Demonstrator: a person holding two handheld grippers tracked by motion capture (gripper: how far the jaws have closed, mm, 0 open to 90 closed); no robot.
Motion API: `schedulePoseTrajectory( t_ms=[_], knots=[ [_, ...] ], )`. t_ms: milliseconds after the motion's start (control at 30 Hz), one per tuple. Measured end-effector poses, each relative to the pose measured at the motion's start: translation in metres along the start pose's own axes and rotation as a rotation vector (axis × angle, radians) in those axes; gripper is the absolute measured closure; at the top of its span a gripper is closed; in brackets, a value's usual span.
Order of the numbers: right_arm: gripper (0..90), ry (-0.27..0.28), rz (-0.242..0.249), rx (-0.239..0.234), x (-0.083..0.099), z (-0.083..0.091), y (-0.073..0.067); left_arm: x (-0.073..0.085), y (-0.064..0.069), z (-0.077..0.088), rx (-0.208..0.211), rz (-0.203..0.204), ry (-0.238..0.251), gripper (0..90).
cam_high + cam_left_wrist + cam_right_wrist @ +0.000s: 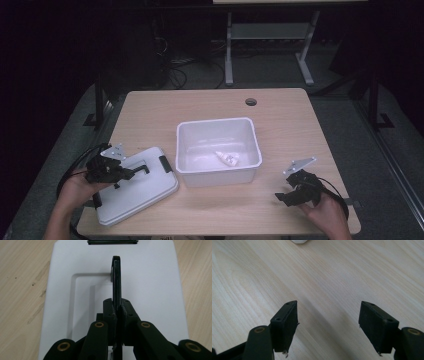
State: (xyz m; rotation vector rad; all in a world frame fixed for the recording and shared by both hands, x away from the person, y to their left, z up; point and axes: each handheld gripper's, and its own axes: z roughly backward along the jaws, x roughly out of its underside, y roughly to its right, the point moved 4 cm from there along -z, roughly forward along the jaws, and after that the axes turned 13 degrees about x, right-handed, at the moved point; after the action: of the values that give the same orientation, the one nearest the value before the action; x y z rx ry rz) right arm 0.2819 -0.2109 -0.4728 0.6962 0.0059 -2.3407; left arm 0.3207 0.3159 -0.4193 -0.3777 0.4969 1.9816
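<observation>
Both left gripper (116,312) jaws clamp the lid handle (116,277) — bin (218,172) just beside.

Left gripper (131,173) clamped tight, right gripper (328,327) jaws apart

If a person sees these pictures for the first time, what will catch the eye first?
First comes the white tub at the middle of the wooden table, with a small white thing lying on its floor. Left of it lies the white lid, flat on the table, where the left gripper is shut on the black handle. The right gripper is open above bare wood near the table's right front corner.
</observation>
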Motion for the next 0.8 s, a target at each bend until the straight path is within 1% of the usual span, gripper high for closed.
schedulePoseTrajectory(
  t_ms=[167, 300, 500, 533, 600, 800],
  knots=[
    [30.8, 0.002, 0.002, 0.000, 0.000, -0.001, 0.000, -0.002, 0.003, 0.010, -0.008, -0.015, 0.013, 84.2],
    [30.8, 0.002, 0.000, -0.001, -0.001, 0.000, -0.001, -0.003, 0.006, 0.017, -0.010, -0.025, 0.013, 84.1],
    [30.9, 0.001, 0.003, -0.002, -0.002, 0.000, -0.001, -0.005, 0.009, 0.027, -0.005, -0.032, 0.019, 84.1],
    [30.9, 0.001, 0.001, 0.000, -0.002, 0.001, -0.001, -0.005, 0.009, 0.029, -0.003, -0.039, 0.017, 84.1],
    [30.9, 0.003, 0.002, 0.000, -0.003, 0.001, -0.001, -0.006, 0.010, 0.033, -0.001, -0.038, 0.021, 84.1],
    [30.9, 0.000, -0.005, -0.002, -0.003, 0.001, 0.000, -0.009, 0.011, 0.046, -0.001, -0.049, 0.026, 84.1]
  ],
)
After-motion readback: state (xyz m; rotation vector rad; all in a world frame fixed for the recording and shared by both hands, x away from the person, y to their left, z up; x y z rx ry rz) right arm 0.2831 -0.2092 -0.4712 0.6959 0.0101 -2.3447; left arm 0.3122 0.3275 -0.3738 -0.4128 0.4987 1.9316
